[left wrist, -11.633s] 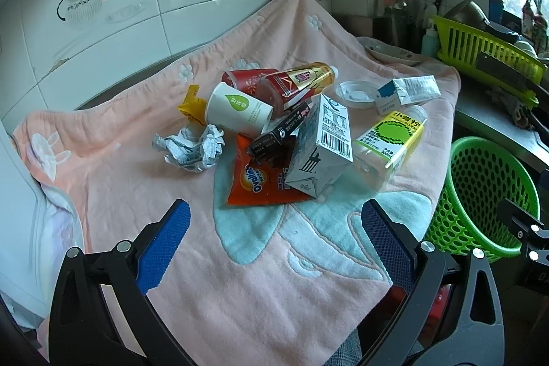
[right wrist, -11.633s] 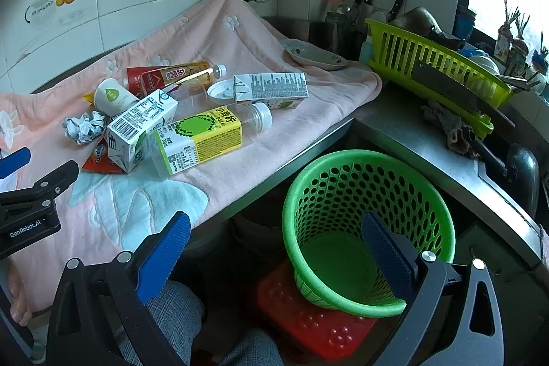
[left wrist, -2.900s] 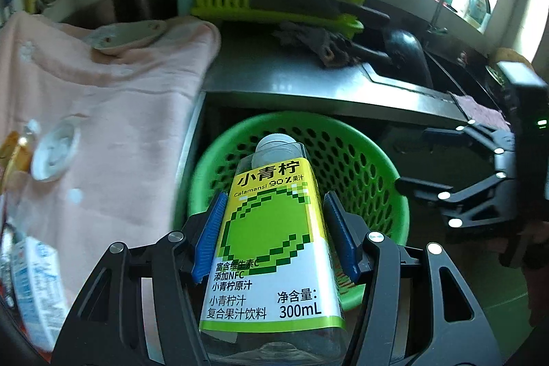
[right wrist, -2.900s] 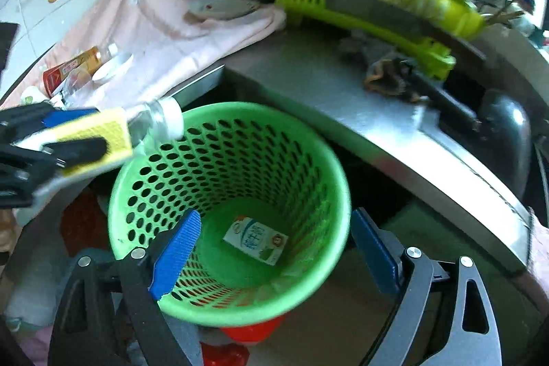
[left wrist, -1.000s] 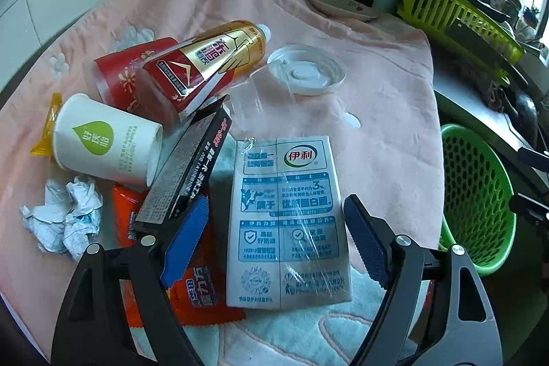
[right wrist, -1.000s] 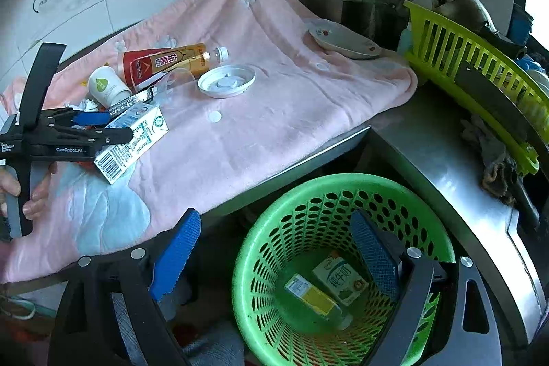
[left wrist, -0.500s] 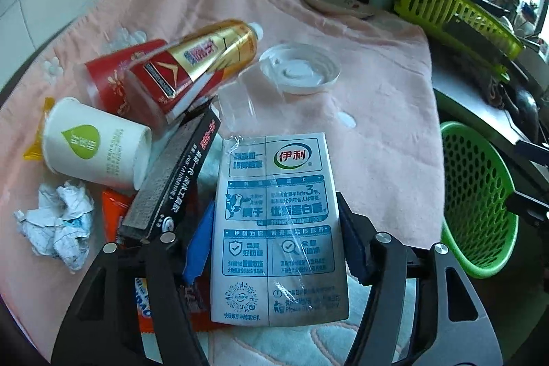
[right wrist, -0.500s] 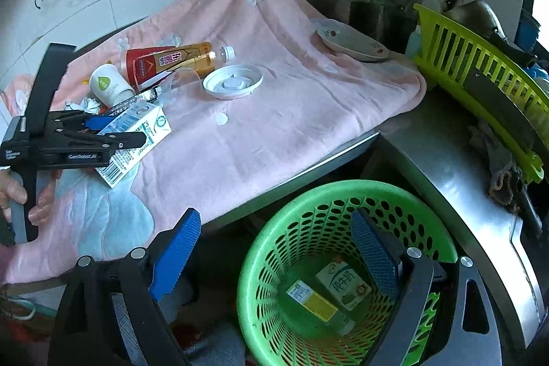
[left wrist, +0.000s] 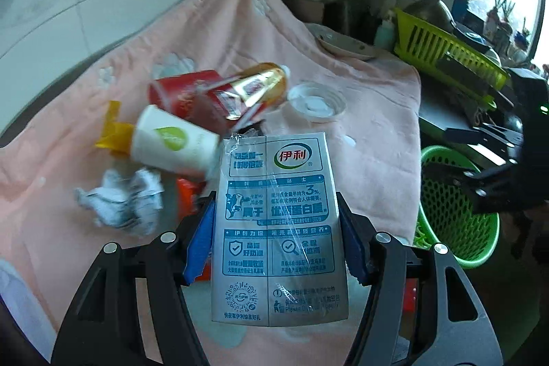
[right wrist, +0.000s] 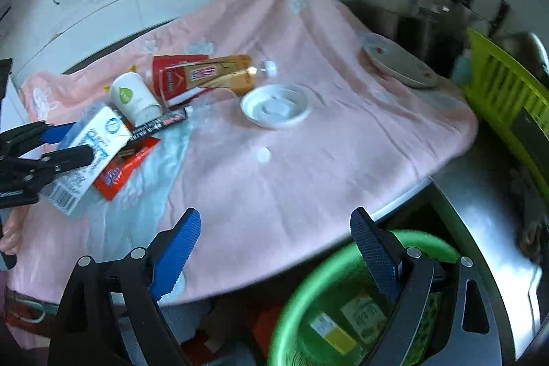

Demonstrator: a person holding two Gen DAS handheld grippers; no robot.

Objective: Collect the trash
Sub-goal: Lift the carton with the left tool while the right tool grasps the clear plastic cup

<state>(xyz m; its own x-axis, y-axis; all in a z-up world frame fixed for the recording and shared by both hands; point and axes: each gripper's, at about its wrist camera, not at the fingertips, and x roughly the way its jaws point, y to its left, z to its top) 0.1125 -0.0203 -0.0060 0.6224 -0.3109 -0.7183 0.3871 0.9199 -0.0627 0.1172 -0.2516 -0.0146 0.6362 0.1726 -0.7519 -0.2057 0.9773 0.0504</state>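
Left gripper [left wrist: 276, 242] fingers clamp the grey rectangular milk carton [left wrist: 276, 228] mid-body, frame centre; likely light, crushable, film-slick. Right gripper [right wrist: 276, 249] open, empty.

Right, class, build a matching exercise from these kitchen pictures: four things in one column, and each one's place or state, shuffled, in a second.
Things:
1. milk carton
2. white paper cup
3. round white lid
4. right claw

Places or states:
A. open, holding nothing
B. flat on the pink towel, apart from the pile
C. clamped in the left claw
D. on its side in the pile

Pairs: 1-C, 2-D, 3-B, 4-A
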